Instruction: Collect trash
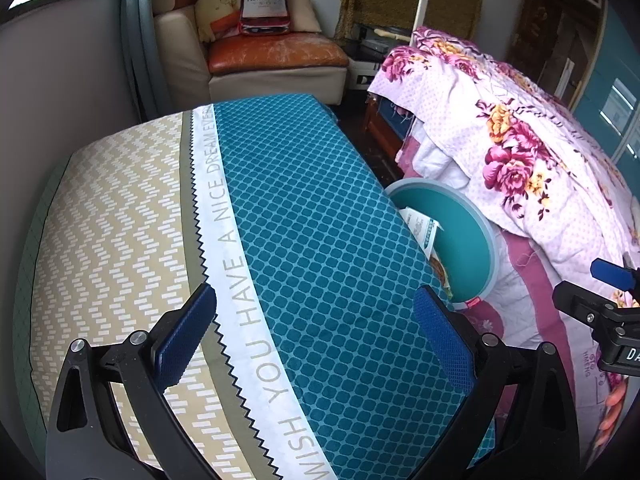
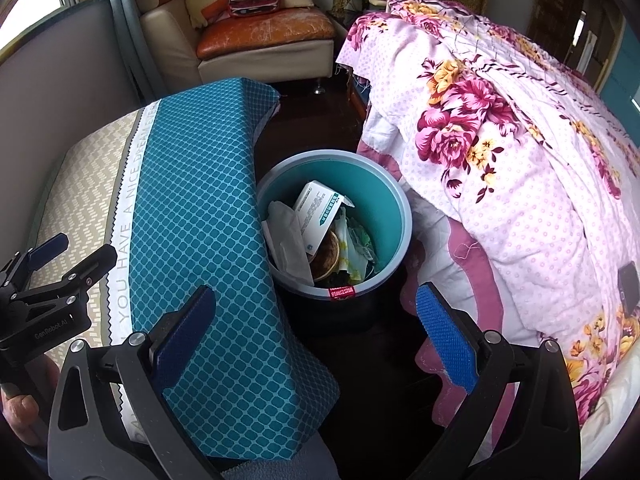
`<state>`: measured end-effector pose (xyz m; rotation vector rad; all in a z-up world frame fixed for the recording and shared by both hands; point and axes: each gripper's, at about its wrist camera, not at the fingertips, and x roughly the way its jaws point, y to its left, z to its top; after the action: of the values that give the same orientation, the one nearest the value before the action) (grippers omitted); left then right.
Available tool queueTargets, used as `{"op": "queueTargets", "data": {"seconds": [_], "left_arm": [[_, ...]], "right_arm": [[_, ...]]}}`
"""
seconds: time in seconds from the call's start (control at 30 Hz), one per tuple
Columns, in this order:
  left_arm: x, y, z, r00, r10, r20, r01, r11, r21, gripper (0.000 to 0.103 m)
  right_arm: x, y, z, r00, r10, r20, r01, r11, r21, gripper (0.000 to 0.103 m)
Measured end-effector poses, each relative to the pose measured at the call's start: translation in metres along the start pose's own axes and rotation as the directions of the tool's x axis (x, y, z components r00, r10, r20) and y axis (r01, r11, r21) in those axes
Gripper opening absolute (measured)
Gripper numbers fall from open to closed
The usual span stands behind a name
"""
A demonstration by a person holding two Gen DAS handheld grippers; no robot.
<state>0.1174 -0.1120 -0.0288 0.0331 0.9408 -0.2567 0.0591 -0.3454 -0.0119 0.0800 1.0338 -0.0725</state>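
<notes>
Both claws are seen spread wide and empty: the left claw (image 1: 314, 334) is held above a long cushion covered in teal diamond-patterned and beige zigzag fabric (image 1: 280, 216), and the right claw (image 2: 316, 336) is held over the dark gap of floor near a round bin with a teal inside and grey rim (image 2: 394, 204). The bin stands between the cushion on the left and a bed under a pink floral quilt (image 2: 520, 152) on the right. The collected trash is found inside the bin: a white printed carton (image 2: 320, 208) leaning on crumpled white paper (image 2: 286, 236), with wrappers and a brown round lid beneath. No loose trash can be made out on the cushion or the quilt, so the task is judged close to done. A risk is judged in the tight gap: the bin could be knocked over by a claw or caught by the overhanging quilt, spilling the contents.
</notes>
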Motion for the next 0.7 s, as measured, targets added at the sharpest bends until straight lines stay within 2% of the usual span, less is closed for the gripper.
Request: {"op": "queueTargets", "data": {"seconds": [0.7], "left_arm": [[0.0029,0.0007,-0.001,1.0,0.011,0.0,-0.011,1.0,-0.001,0.099]], "right_arm": [[0.0058,0.0029,-0.0015,1.0,0.009,-0.014,-0.009,1.0,-0.005,0.096]]}}
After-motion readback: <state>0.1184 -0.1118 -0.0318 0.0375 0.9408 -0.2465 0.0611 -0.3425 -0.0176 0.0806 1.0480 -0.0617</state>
